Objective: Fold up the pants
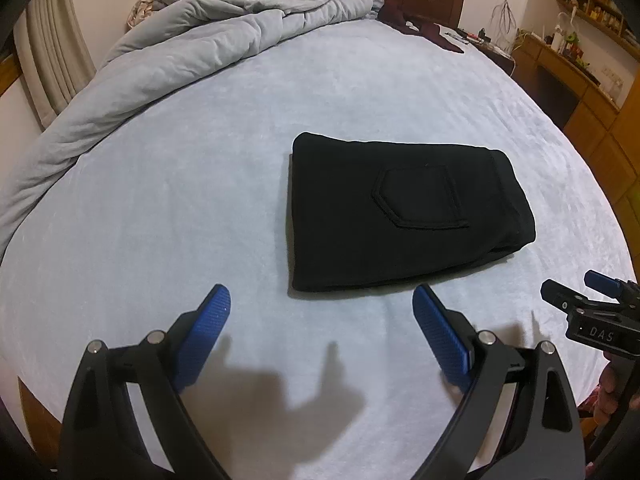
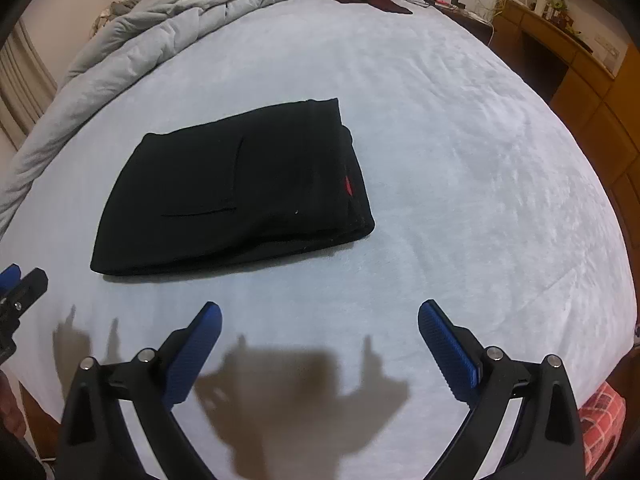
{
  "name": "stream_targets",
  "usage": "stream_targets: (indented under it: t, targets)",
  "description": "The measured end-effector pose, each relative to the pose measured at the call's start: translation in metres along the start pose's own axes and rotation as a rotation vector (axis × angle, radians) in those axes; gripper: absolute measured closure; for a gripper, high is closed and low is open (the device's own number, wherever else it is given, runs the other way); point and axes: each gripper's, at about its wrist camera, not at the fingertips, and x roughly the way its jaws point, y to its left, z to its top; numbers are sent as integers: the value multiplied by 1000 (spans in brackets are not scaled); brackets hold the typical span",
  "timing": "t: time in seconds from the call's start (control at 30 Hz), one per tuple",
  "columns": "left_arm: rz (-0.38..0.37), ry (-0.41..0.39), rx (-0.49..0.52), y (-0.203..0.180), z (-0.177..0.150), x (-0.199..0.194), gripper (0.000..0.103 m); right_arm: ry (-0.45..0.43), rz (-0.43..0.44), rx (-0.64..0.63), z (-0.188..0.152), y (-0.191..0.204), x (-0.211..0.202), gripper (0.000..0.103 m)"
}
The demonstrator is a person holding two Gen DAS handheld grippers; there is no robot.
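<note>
The black folded pants (image 1: 404, 216) lay as a compact rectangle mid-bed on the pale blue sheet (image 1: 200, 200), bare sheet along every edge. Left gripper (image 1: 320, 300) and right gripper (image 2: 320, 316) hovered nearside, fingers spread, holding nothing. A rumpled grey quilt (image 1: 180, 40) bordered the far left.

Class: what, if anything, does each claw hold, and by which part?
Nothing. The left claw and right claw are open above the bed, clear of the folded pants.

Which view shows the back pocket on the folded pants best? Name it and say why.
The left wrist view: the back pocket on the pants shows its whole stitched outline, facing the camera. The right wrist view shows only two faint seam lines of the pocket.
</note>
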Motion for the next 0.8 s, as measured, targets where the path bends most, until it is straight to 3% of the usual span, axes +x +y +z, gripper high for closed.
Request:
stream_targets:
  t: [0.8]
  targets:
    - [19,35,7,9,-2,15,11,-3,-16,-9,2,3,0,4]
